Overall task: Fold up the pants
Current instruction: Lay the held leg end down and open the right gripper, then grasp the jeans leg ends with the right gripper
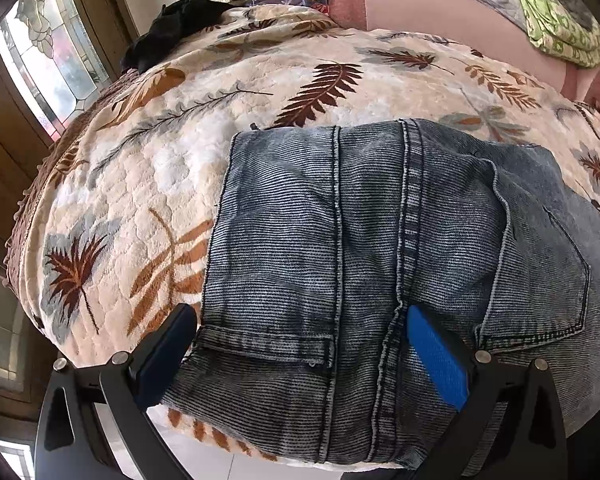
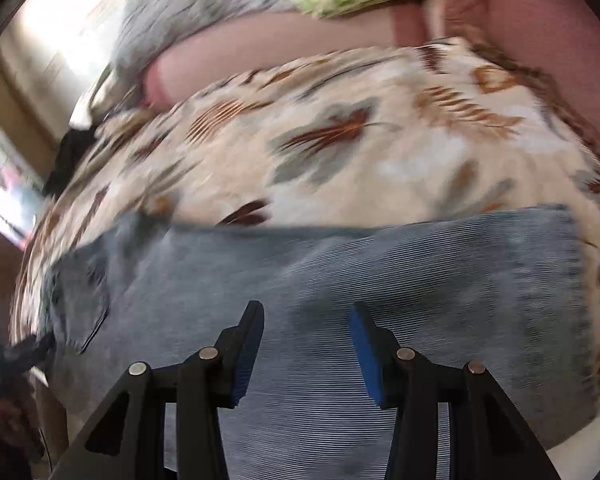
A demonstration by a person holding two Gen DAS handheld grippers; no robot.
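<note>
both wrist views look down close over the jeans (image 1: 380, 240) on the bedspread (image 1: 148, 168).

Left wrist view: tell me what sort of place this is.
Most likely a bedroom at home. The jeans lie on a bed under a leaf-print quilt, folded bedding is piled at its far end, and a leaded-glass window stands beside it.

Blurred view. Right gripper (image 2: 306, 354) jaws apart over jeans (image 2: 340, 280) lying on leaf-print blanket (image 2: 340, 152).
</note>
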